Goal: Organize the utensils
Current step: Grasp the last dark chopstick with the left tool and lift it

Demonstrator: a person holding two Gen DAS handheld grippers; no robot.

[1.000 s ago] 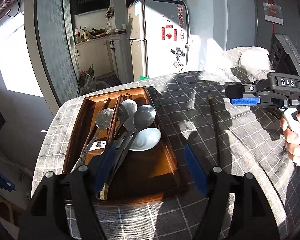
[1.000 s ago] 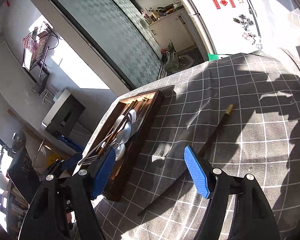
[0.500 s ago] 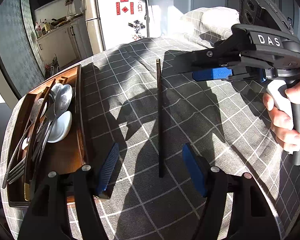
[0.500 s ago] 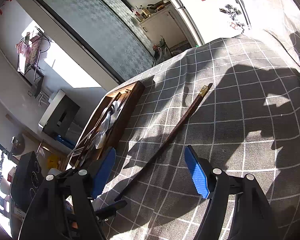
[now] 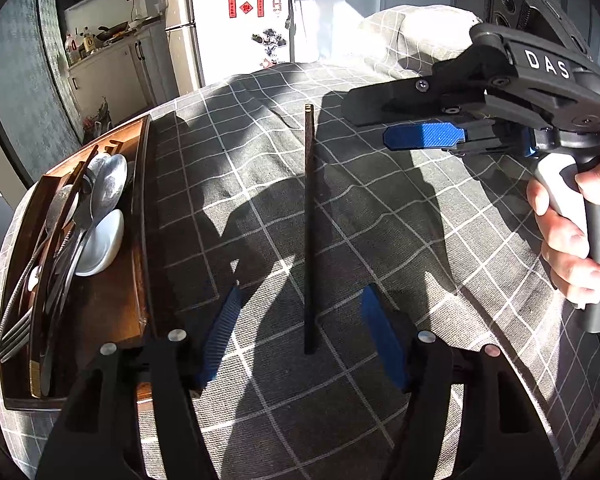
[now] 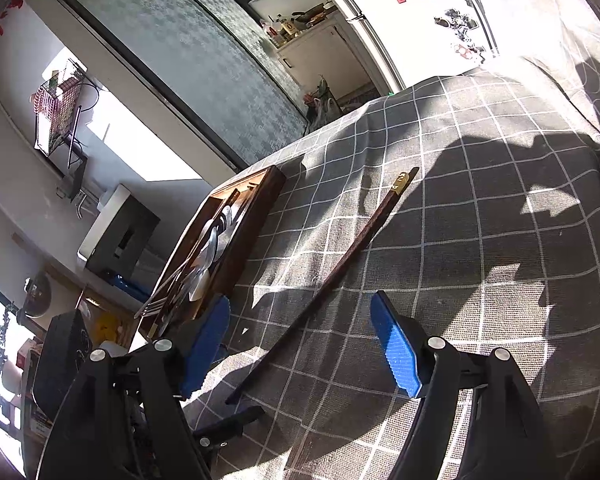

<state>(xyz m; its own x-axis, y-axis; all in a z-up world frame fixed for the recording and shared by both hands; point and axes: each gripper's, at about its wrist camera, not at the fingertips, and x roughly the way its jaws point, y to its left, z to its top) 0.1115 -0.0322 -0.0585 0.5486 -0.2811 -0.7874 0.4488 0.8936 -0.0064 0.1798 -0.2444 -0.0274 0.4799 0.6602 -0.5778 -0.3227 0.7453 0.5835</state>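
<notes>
One chopstick out on the cloth, rest of the cutlery already in the tray

The lone dark chopstick (image 5: 309, 216) with the gold-tipped end lies flat on the grey checked tablecloth (image 5: 400, 240), well apart from the wooden tray (image 5: 136, 208) sitting at the table's left side. In the tray there's a pile of metal spoons (image 5: 108, 184), a white ceramic spoon (image 5: 102, 246), a fork (image 5: 12, 342) and another chopstick (image 5: 66, 216), all jumbled together. The left gripper (image 5: 302, 336) hovers right over the near end of the loose chopstick, jaws spread wide with the stick lined up between the blue pads (image 5: 382, 344), nothing held. The right gripper (image 6: 300, 344) is also wide open and empty, the stick's tip lying between its jaws, with a hand (image 5: 568, 236) on its grip off to the right.
</notes>
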